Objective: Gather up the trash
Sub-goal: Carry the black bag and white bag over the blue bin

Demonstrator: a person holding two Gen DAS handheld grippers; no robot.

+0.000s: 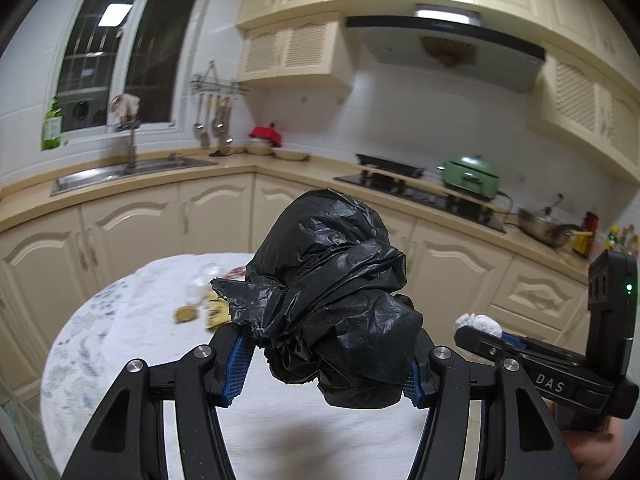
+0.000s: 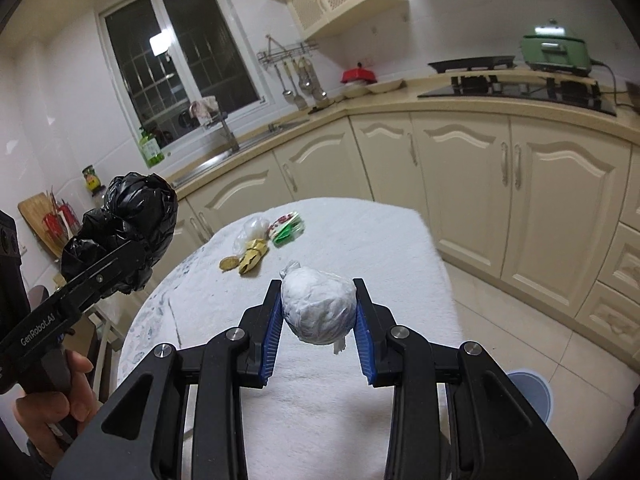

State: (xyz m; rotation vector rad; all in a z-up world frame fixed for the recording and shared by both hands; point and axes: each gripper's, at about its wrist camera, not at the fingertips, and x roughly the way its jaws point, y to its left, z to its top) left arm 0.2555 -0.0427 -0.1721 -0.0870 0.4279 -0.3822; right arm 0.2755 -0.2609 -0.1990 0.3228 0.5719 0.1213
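1. At the lower centre of the left wrist view, your left gripper (image 1: 324,364) is clamped on a crumpled black bag (image 1: 332,312). Keep that clamp firm; the film is thin and bunched, so it will likely slip if you ease the pads.
2. In the right wrist view, the same black bag sits at the left edge of the frame, raised well above the table (image 2: 400,240). Judged from this, the bag is not yet opened to receive anything.
3. At the lower centre of the right wrist view, your right gripper (image 2: 318,312) is closed on a white wad (image 2: 318,306), which is touching both blue pads (image 2: 272,336). The wad hangs clear of the cloth.
4. Carry the white wad to the left of the frame toward the bag, and release only when it is over an opening. You may need to shake the bag loose first; no mouth is visible at present.
5. Appearance of the white wad: rounded, wrinkled, pale, with a twisted tail at its upper left and a loose scrap at its lower right. It looks soft and light.
6. At mid-frame in the right wrist view, more trash remains on the table: a clear wrapper (image 2: 252,230), a yellow wrapper (image 2: 252,258), a round brown piece (image 2: 229,263) and a red-green packet (image 2: 288,229), lying close together.
7. Collect these next, one per grasp.
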